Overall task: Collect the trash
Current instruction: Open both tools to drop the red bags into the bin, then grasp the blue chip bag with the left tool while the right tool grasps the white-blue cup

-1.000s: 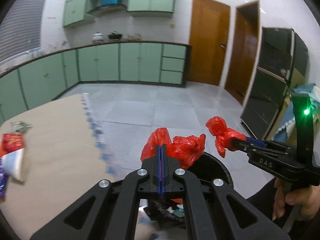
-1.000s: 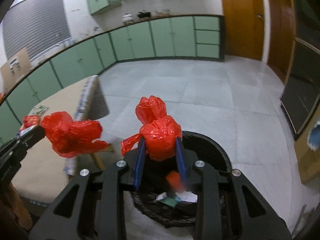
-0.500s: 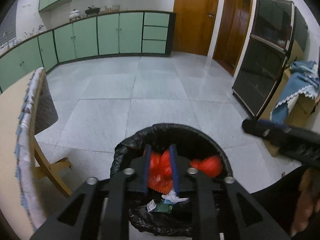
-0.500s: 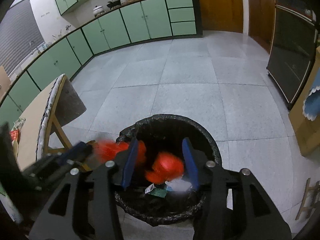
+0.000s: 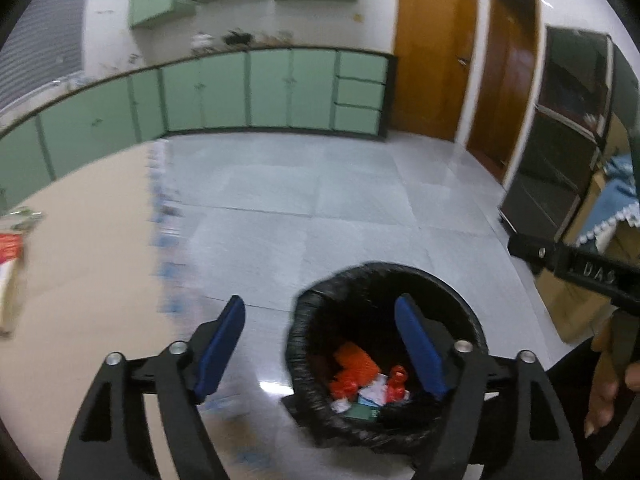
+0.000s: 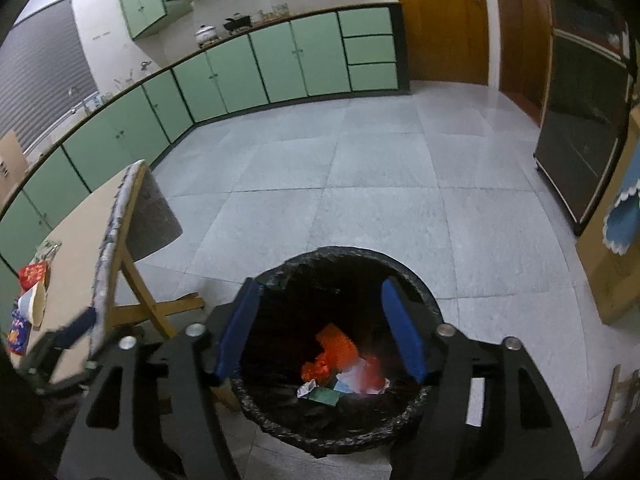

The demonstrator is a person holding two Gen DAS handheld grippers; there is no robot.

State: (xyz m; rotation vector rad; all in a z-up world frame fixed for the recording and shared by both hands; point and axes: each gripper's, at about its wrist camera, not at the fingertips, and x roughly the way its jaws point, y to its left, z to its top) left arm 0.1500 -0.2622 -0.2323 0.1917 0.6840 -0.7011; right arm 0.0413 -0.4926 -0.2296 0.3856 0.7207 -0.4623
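Below, a wide grey tiled floor (image 6: 380,168) is stretching clear to the green cabinets (image 6: 280,60), leaving open room on all sides of the black-lined bin (image 6: 424,300) except its left, where a tabletop (image 6: 76,232) with a patterned edge is standing just beside the rim on crossed wooden legs (image 6: 140,292). Red wrappers and a cup (image 6: 34,300) are lying well back from that edge. Both tools are hanging spread wide with nothing between the pads, their jaws having just been opening: the right tool (image 6: 320,328) is framing the bin's mouth, the left tool (image 5: 320,344) is straddling the near-left rim, one finger over the floor. Red plastic bags (image 6: 334,350) are lying inside the bin among paper scraps (image 6: 352,380), below the rim. A hand (image 5: 604,396) is gripping the right tool's handle at the left view's edge.
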